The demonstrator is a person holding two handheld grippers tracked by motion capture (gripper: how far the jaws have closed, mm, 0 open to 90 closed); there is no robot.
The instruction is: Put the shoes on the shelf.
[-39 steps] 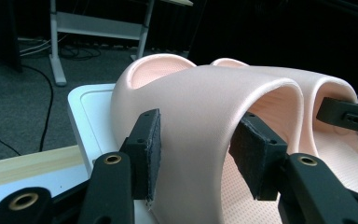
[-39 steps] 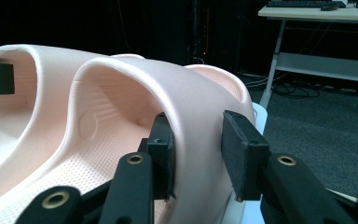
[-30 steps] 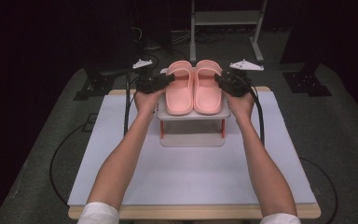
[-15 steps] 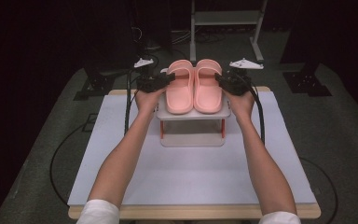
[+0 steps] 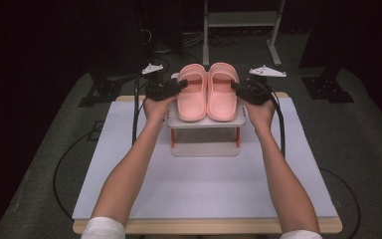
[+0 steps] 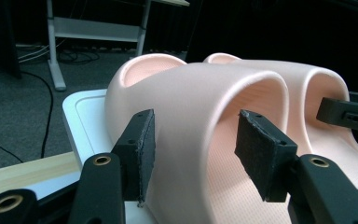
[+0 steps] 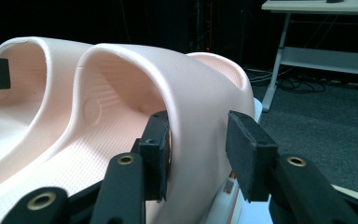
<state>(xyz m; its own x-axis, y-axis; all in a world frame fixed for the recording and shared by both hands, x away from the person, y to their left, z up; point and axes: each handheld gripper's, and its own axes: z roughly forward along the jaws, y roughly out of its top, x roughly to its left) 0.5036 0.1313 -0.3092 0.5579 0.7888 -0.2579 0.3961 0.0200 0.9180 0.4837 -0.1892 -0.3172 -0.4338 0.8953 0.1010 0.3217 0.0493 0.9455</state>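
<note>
Two pink moulded foam slides, the left slide [image 5: 193, 94] and the right slide [image 5: 222, 92], sit side by side on one small white two-tier rack [image 5: 206, 121] on the tabletop [image 5: 204, 189]. My left gripper [image 6: 193, 142] straddles the outer strap wall of the left slide; its jaws have just been opening, one pad off the strap. My right gripper [image 7: 196, 151] straddles the right slide's outer strap likewise, jaws also just opening, outer pad clear. Compared with a second ago, both slides sit unmoved.
</note>
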